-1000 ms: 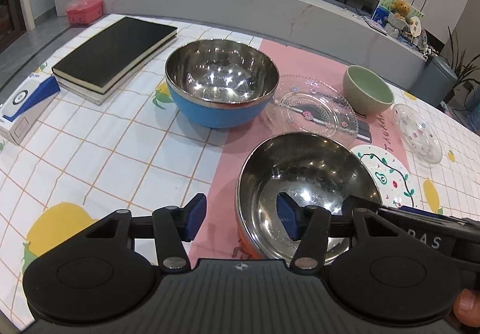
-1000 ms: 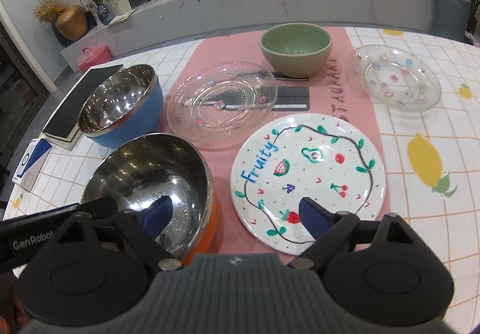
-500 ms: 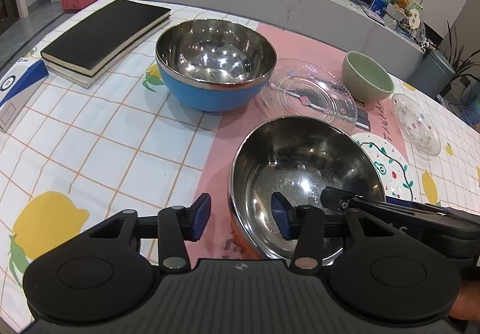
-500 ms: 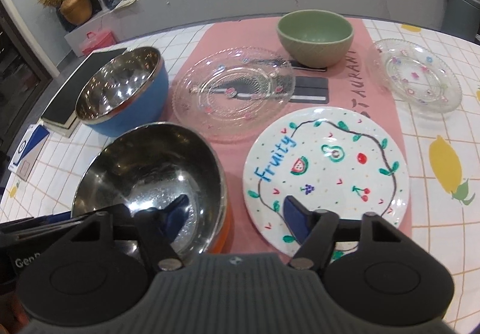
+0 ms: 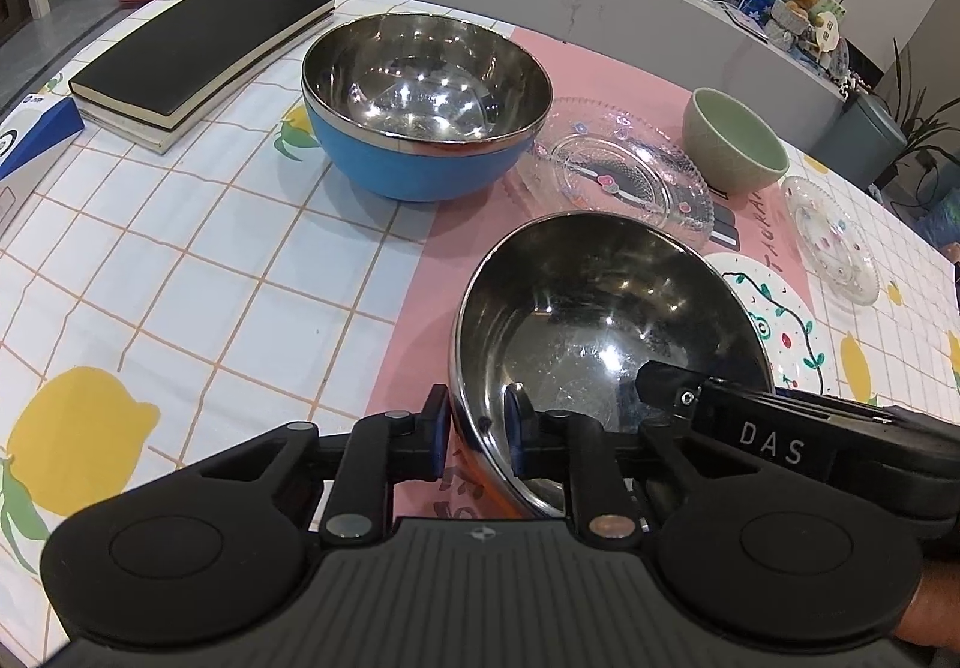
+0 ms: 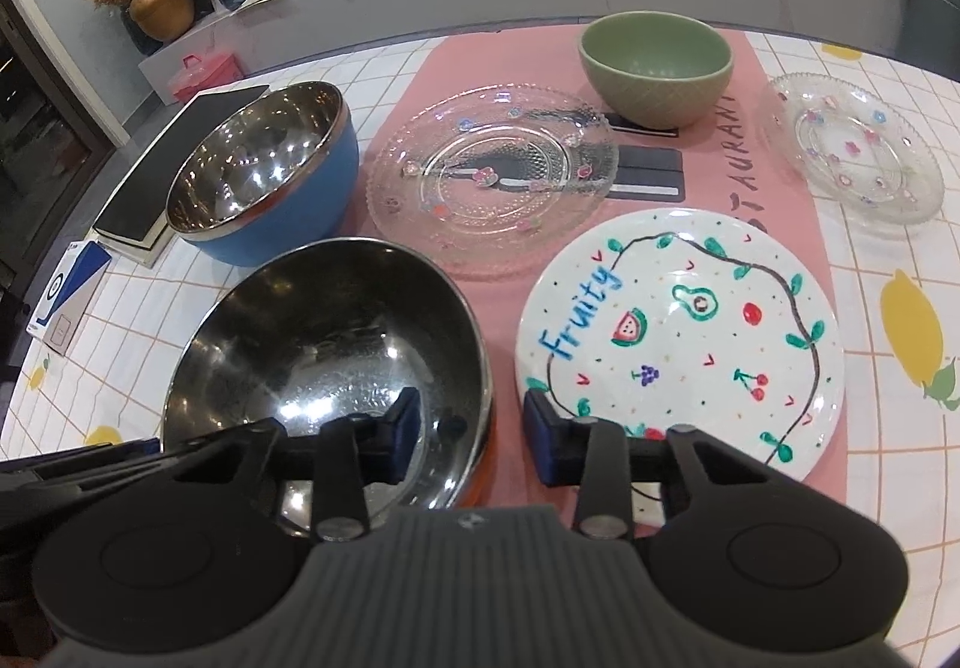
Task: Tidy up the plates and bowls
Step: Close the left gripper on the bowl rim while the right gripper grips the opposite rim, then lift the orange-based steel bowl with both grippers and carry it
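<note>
A steel bowl with an orange outside (image 5: pixel 600 320) (image 6: pixel 324 320) sits on the pink runner close in front of me. My left gripper (image 5: pixel 477 425) straddles its left rim, one pad outside and one inside; the jaws are closing and seem to pinch the wall. My right gripper (image 6: pixel 471 437) straddles the right rim, jaws closing, with a gap still showing between the outer pad and the orange wall. Behind stand a blue steel bowl (image 5: pixel 420 164), a large glass plate (image 6: pixel 492 176) and a green bowl (image 6: pixel 654 62). A white "Fruity" plate (image 6: pixel 678 332) lies to the right.
A small glass plate (image 6: pixel 852 146) lies at the far right. Two stacked black books (image 5: pixel 198 50) and a blue-and-white box (image 5: pixel 30 134) occupy the left of the checked tablecloth. A grey counter runs behind the table.
Both grippers' jaws have narrowed around the orange bowl's rim, the left from the left side, the right from the right. Both cameras have edged slightly closer to the bowl.
</note>
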Demonstrator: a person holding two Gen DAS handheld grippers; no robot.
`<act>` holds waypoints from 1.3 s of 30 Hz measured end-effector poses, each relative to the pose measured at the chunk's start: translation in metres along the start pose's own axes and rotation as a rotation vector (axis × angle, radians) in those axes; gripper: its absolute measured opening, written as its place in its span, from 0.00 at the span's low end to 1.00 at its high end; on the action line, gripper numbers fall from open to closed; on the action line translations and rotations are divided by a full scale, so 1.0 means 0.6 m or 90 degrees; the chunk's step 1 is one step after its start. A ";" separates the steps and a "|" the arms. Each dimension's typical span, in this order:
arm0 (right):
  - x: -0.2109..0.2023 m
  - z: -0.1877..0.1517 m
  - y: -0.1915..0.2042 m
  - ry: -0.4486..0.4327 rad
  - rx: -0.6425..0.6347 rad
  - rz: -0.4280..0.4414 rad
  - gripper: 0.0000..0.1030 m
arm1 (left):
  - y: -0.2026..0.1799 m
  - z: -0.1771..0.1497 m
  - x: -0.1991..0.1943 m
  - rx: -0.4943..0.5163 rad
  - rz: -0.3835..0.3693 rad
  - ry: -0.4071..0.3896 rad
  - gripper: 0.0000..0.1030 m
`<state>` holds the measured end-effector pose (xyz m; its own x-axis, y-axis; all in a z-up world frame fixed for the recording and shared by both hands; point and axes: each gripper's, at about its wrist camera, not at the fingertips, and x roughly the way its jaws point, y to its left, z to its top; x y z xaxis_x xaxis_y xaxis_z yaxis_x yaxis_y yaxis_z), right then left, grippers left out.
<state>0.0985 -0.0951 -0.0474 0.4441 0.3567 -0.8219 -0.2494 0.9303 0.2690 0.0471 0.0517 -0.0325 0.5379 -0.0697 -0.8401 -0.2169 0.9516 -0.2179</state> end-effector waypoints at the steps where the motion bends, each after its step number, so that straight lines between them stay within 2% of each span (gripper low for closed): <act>1: 0.001 -0.001 0.002 0.004 -0.002 -0.001 0.21 | 0.000 0.000 0.000 0.000 0.002 -0.001 0.18; 2: 0.002 -0.003 0.004 0.006 -0.007 -0.005 0.19 | -0.001 -0.001 -0.001 0.002 0.004 -0.002 0.17; 15: -0.007 -0.005 0.006 -0.001 -0.013 -0.016 0.15 | -0.004 -0.005 -0.004 0.013 0.011 -0.001 0.14; 33: -0.042 -0.001 0.010 -0.022 0.002 0.011 0.11 | 0.001 -0.004 -0.037 0.017 0.009 -0.024 0.14; 39: -0.066 0.000 0.009 -0.038 0.006 0.021 0.11 | -0.012 0.001 -0.062 0.038 0.017 -0.036 0.14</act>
<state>0.0794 -0.1042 -0.0132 0.4858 0.3916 -0.7814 -0.2575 0.9185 0.3002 0.0293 0.0477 0.0004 0.5784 -0.0281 -0.8153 -0.1847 0.9690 -0.1644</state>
